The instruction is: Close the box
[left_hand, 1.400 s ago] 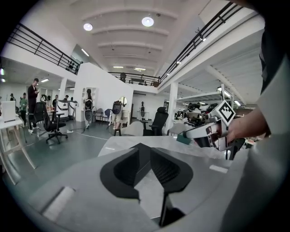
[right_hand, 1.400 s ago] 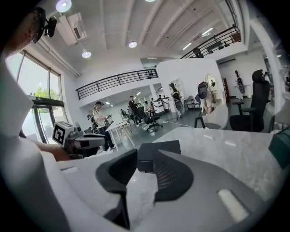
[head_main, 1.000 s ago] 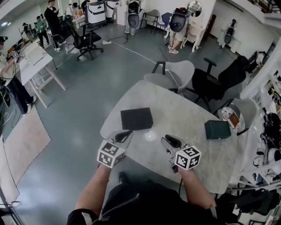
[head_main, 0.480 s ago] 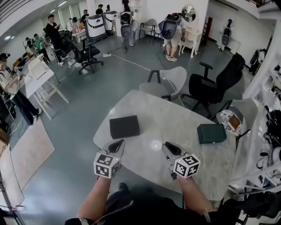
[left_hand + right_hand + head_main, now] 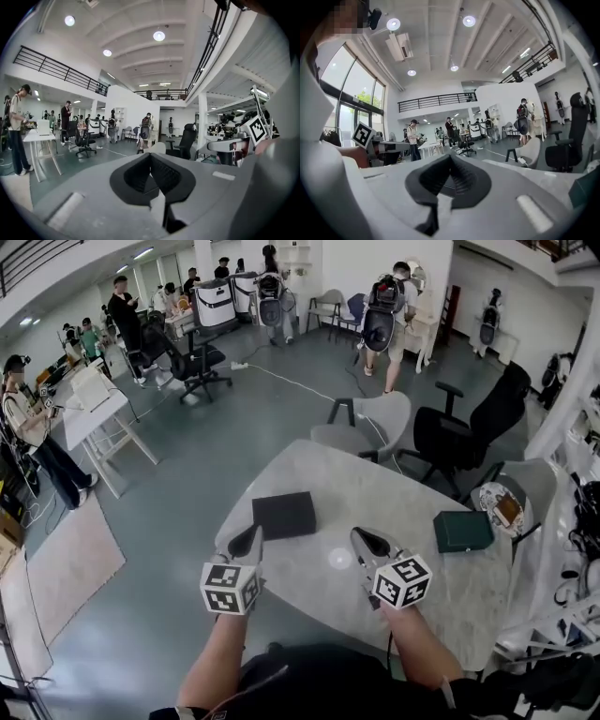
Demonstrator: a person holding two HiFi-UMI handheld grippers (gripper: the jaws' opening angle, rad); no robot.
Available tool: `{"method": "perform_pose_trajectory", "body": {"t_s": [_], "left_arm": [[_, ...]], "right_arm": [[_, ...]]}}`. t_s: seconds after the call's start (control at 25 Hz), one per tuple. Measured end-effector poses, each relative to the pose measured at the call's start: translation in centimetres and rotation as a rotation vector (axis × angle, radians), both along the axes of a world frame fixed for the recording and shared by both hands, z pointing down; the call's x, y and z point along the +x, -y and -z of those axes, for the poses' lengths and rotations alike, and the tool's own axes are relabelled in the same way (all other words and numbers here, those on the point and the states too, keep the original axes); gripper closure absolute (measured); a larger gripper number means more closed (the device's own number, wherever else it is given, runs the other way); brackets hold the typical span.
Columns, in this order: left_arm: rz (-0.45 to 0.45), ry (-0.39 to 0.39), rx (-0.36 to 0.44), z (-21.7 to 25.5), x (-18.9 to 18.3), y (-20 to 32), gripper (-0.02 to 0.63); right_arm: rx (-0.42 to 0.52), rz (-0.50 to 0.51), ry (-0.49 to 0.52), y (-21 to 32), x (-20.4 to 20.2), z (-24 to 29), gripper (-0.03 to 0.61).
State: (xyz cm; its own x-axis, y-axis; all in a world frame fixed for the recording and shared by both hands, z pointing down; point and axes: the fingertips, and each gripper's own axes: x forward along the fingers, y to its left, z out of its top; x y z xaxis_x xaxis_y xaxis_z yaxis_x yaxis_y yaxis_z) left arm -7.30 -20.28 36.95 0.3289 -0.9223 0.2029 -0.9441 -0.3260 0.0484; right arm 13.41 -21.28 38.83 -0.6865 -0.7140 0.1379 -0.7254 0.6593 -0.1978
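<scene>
A closed black box [image 5: 284, 515] lies flat on the round marble table [image 5: 375, 486], towards its left. A closed dark green box [image 5: 463, 531] sits near the right edge and shows as a green corner [image 5: 584, 186] in the right gripper view. My left gripper [image 5: 247, 542] hovers just in front of the black box without touching it, its jaws together and empty [image 5: 151, 157]. My right gripper [image 5: 369, 542] hangs over the table's middle front. Its jaws are closing and meet with nothing between them [image 5: 451, 158].
A grey chair [image 5: 370, 420] and a black office chair [image 5: 469, 432] stand behind the table. Another chair with a round object [image 5: 495, 501] is at the right. A white desk [image 5: 94, 399] and several people are further off. A rug [image 5: 56, 563] lies at the left.
The head view has shifted a little. Both grippers stay over the table's front, the left one now nearer the black box. Neither box has moved.
</scene>
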Motion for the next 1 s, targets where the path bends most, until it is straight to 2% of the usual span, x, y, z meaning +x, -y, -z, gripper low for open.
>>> {"method": "perform_pose_trajectory", "body": {"t_s": [0.24, 0.4, 0.68, 0.84, 1.0], "left_arm": [[-0.001, 0.022, 0.044, 1.7, -3.4, -0.3, 0.603], [0.021, -0.008, 0.02, 0.8, -5.2, -0.2, 0.603], [-0.003, 0.004, 0.013, 0.3, -5.3, 0.2, 0.603], [-0.093, -0.004, 0.014, 0.4, -4.2, 1.9, 0.603], [-0.12, 0.034, 0.025, 1.6, -3.6, 2.4, 0.603]], "right_arm": [[0.083, -0.028, 0.001, 0.8, -2.9, 3.2, 0.577], [0.134, -0.01, -0.063, 0.3, -4.6, 3.1, 0.577], [0.083, -0.019, -0.044, 0.5, -5.2, 1.2, 0.577], [0.131, 0.026, -0.098, 1.2, -5.9, 1.6, 0.577], [0.152, -0.018, -0.068, 2.0, -4.9, 3.8, 0.577]]}}
